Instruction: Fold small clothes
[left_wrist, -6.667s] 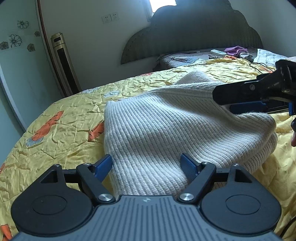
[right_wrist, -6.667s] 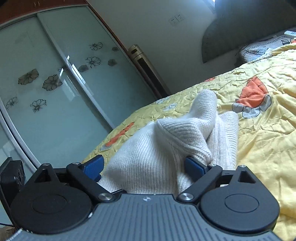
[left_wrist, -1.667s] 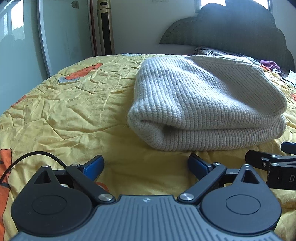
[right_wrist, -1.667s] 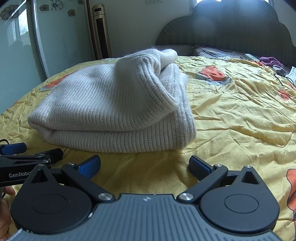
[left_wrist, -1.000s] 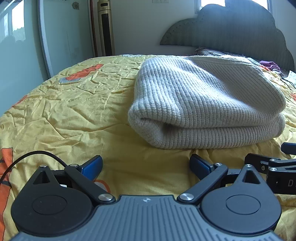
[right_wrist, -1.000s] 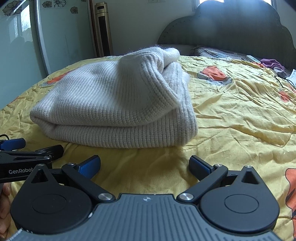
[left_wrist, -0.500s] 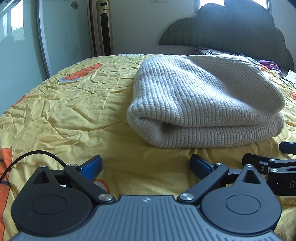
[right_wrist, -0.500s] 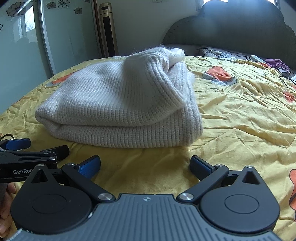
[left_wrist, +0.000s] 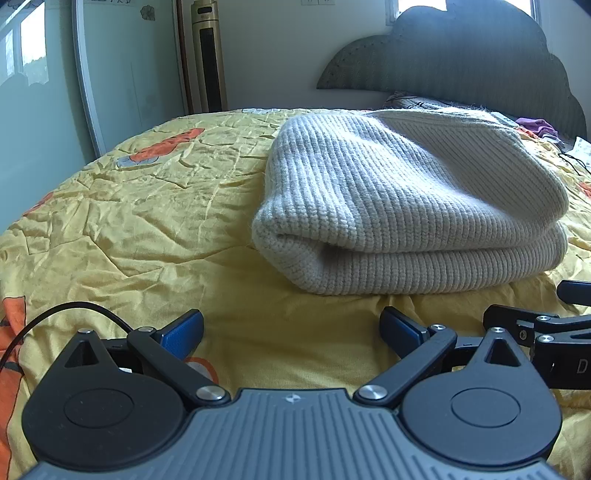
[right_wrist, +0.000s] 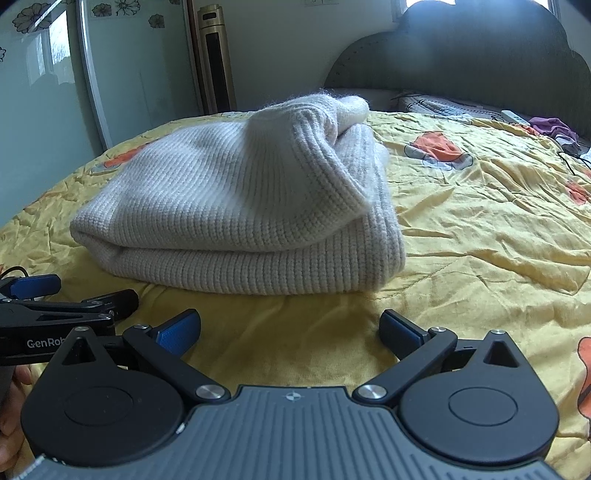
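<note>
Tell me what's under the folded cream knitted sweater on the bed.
The folded cream knitted sweater lies directly on the yellow quilted bedspread, which shows all around it. Whatever sits beneath it or between its layers is covered.

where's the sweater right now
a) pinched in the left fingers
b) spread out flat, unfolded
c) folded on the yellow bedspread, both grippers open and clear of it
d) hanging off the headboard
c: the sweater lies folded in layers on the bedspread, with the left gripper and right gripper both open and short of it, holding nothing.
</note>
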